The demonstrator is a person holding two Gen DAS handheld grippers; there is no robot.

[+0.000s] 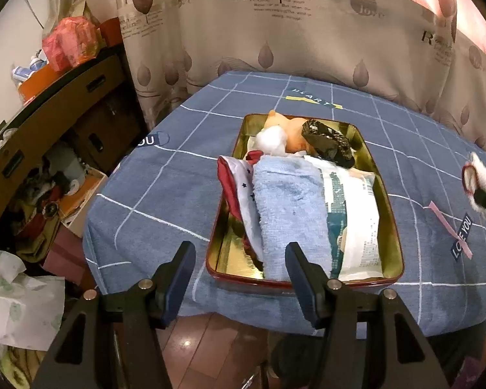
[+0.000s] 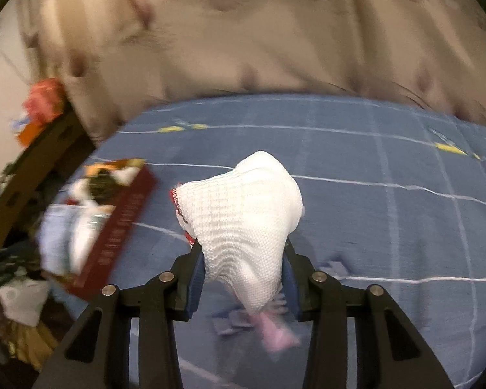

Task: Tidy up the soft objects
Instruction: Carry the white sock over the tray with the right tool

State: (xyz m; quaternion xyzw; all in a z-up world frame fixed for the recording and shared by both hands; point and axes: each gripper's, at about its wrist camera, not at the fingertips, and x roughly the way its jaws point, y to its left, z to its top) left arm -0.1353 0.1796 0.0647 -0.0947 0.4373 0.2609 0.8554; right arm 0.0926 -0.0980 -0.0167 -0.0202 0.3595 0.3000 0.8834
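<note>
A gold-lined tin with a red rim sits on the blue checked cloth. It holds a folded light blue towel, a white and teal soft pack, a red and white starred cloth, a white cotton ball, an orange plush and a dark lacy piece. My left gripper is open and empty at the tin's near edge. My right gripper is shut on a white knitted cloth with red trim, held above the table right of the tin. It also shows in the left wrist view.
A patterned curtain hangs behind the table. A brown cabinet with clutter and a red bag stands at the left. Crumpled white paper lies low left. The table's near edge drops to a wooden floor.
</note>
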